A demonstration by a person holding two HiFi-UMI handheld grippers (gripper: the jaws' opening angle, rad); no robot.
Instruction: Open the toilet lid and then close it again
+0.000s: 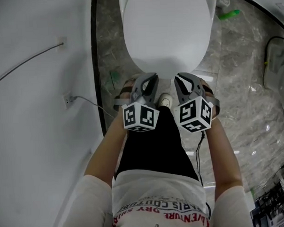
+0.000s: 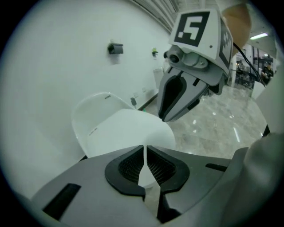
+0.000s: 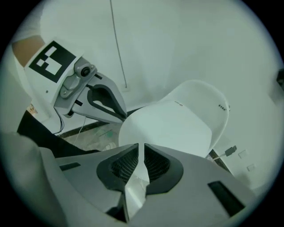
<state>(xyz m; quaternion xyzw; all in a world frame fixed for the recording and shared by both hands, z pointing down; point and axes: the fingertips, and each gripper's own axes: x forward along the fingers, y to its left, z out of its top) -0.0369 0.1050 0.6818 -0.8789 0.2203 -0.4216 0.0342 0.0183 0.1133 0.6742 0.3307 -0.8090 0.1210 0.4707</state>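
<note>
Standing over the toilet, a person holds both grippers side by side at the front edge of the lid (image 1: 166, 34). The left gripper (image 2: 145, 157) has its jaws drawn almost together, with only a thin slit between the pads, and the lid's white rim sits in that slit, pinched. The right gripper (image 3: 143, 159) is closed in the same way on the rim just beside it. Each gripper's marker cube (image 1: 140, 117) faces up toward the head camera. The lid is a plain white oval, and from the grippers it slopes away toward a rounded white part of the toilet behind it. How far its front is off the bowl cannot be told.

The floor (image 1: 244, 97) is glossy grey stone-look tile with pale veins and bright ceiling reflections. A small green item (image 1: 229, 13) lies on it near the toilet's back right, and a green scrap (image 1: 113, 79) lies to the left of the bowl. A white wall (image 1: 37, 91) runs along the left, met by a dark strip (image 1: 96, 65) at the floor. A thin cable (image 1: 22, 66) hangs across the wall, and another cable leads from a socket (image 1: 67, 99) toward the floor.
</note>
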